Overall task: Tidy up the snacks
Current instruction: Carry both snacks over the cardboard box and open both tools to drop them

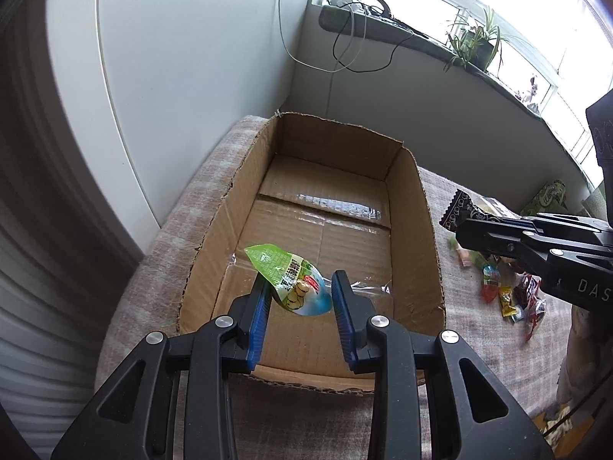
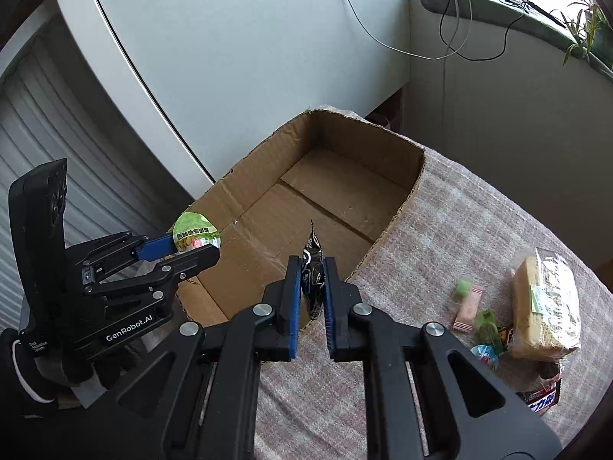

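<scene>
The left tongs (image 1: 300, 291) clamp a light, crinkly green packet (image 1: 291, 280); the right tongs (image 2: 311, 281) pinch a slippery black wrapper (image 2: 312, 268), its seam toward twelve o'clock, over the cardboard box (image 2: 383, 207).

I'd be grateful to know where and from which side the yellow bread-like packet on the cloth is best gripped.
Grip the yellow packet across its narrow width near the middle, coming from above. It lies flat and long on the cloth, with small sweets crowding its left edge.
</scene>
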Motion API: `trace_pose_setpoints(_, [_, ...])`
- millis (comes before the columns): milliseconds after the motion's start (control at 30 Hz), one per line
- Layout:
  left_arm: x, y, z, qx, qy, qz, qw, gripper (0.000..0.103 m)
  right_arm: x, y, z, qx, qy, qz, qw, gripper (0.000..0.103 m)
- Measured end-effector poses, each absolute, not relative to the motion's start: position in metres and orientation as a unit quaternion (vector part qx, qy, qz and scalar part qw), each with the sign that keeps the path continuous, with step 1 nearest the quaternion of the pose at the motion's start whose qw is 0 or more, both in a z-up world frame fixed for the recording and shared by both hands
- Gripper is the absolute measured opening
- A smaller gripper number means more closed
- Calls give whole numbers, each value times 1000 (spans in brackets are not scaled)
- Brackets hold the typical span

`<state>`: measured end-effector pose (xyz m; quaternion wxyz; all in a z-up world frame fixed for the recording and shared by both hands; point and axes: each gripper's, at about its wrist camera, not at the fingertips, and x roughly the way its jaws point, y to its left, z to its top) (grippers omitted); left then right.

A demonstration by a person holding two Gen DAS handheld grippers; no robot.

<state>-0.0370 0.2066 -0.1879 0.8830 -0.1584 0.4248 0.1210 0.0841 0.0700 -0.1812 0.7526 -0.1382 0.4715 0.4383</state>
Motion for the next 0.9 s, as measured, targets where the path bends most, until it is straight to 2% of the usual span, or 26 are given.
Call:
trace_pose_setpoints(600, [-31, 211, -196, -155, 442, 126, 874, 32, 77, 94, -205, -154, 490, 444, 734, 12])
trace_pose_setpoints(633, [-31, 211, -196, -156, 444, 126, 873, 35, 77, 93, -205, -154, 489, 443, 736, 15])
trace_pose_setpoints(700, [-31, 210, -195, -156, 441, 126, 875, 35, 77, 91, -203, -152, 487, 439, 739, 25])
trace_pose_setpoints(767, [-31, 210, -194, -153, 441, 127, 875, 36, 78, 87, -200, -148, 484, 437, 743, 40])
trace_pose_setpoints(900, [-32, 209, -191, -151, 438, 127, 877, 38, 80, 77, -193, -137, 482, 431, 750, 42])
